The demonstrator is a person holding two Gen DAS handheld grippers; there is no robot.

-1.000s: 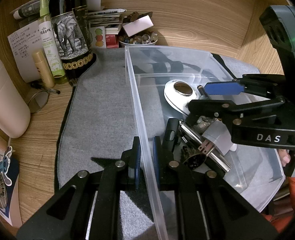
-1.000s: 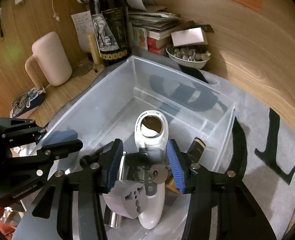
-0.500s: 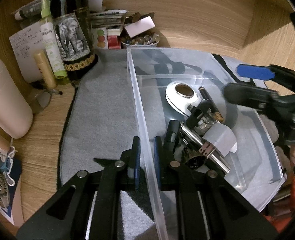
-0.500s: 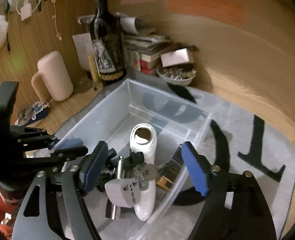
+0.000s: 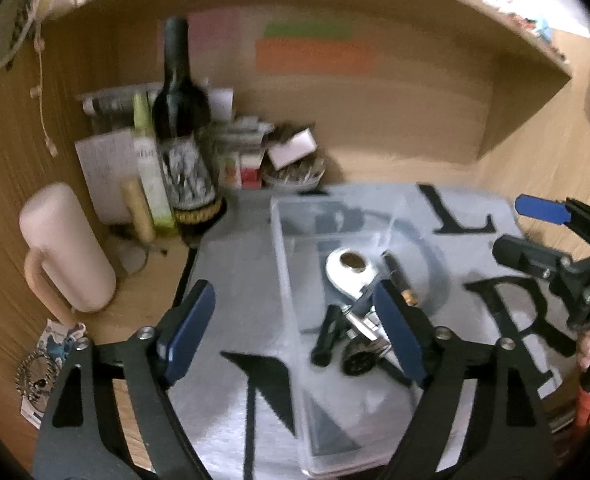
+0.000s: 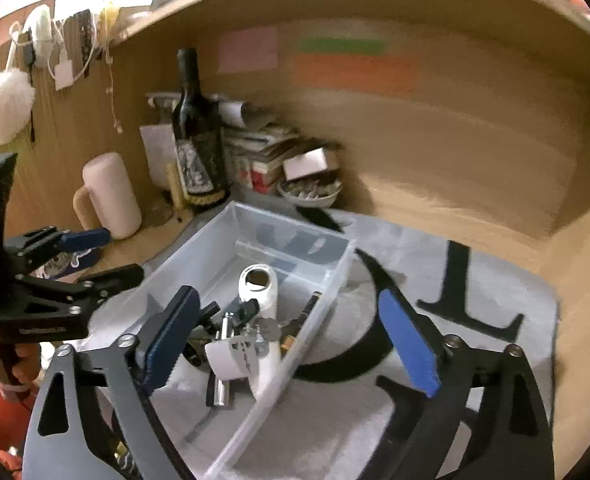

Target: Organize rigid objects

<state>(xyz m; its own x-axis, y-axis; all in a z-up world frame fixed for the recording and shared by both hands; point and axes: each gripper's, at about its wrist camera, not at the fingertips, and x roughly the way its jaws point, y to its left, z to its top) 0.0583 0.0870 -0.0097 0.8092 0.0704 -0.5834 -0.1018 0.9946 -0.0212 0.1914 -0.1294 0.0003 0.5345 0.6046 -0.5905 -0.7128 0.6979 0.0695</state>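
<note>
A clear plastic bin [image 5: 283, 264] [image 6: 295, 222] sits on a grey mat. It holds a white handheld device [image 5: 349, 270] [image 6: 261, 284], a white plug adapter [image 6: 231, 354], a metal cylinder [image 6: 219, 392], keys [image 6: 269, 326] and a black tube with a gold end [image 5: 399, 280] [image 6: 307, 312]. My left gripper [image 5: 293, 334] [image 6: 99, 256] hovers above the bin's left wall, its jaws opening and pressing on nothing. My right gripper [image 6: 287, 342] [image 5: 535, 232] hangs over the bin's right side, jaws also opening wide, empty.
A dark wine bottle [image 5: 179, 120] [image 6: 197, 136], a pink mug [image 5: 67, 248] [image 6: 111, 196], stacked books and a bowl of small items [image 6: 309, 194] crowd the back left corner. The lettered mat [image 6: 455, 320] spreads right of the bin. Wooden walls enclose the desk.
My left gripper let go of the bin wall, opened wide and rose. My right gripper spread wider and drew up and back from the items. The bin and its contents stayed put.
</note>
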